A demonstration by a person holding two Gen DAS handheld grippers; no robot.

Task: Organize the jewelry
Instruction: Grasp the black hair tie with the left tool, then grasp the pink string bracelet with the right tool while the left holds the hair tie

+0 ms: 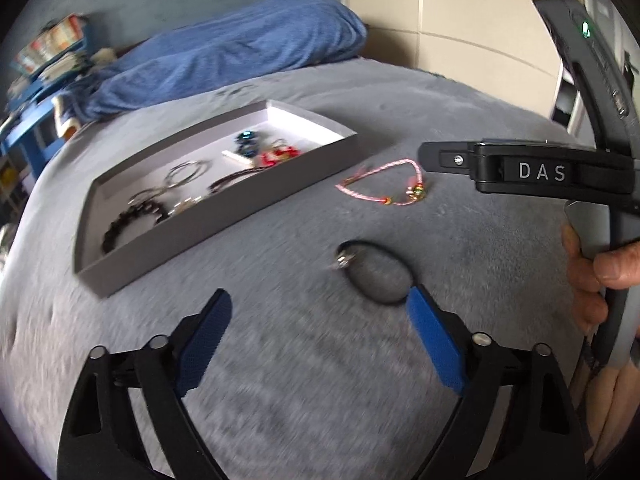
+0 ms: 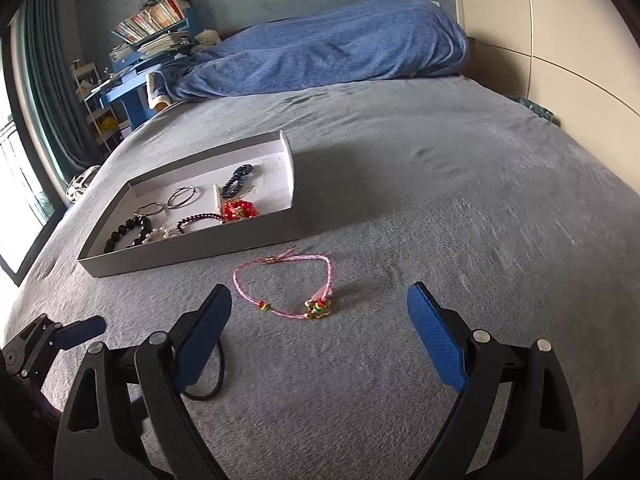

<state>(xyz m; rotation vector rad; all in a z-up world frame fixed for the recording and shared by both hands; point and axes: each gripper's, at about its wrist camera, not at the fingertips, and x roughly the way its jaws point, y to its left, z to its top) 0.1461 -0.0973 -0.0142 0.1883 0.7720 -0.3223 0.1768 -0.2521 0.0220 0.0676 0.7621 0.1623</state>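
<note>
A shallow grey tray [image 1: 224,216] [image 2: 192,246] lies on the grey bed cover and holds several bracelets and rings. A pink cord bracelet [image 1: 384,182] [image 2: 288,288] with a gold charm lies on the cover beside the tray. A black cord loop [image 1: 376,276] [image 2: 214,376] with a silver charm lies nearer. My left gripper [image 1: 320,312] is open and empty, its right fingertip over the black loop's edge. My right gripper [image 2: 320,312] is open and empty, just short of the pink bracelet; it also shows in the left wrist view [image 1: 520,172].
A blue blanket heap [image 2: 320,52] lies at the far end of the bed. A blue shelf with books [image 2: 152,40] stands at the far left beside a curtained window. Cream wardrobe doors [image 2: 560,40] stand on the right.
</note>
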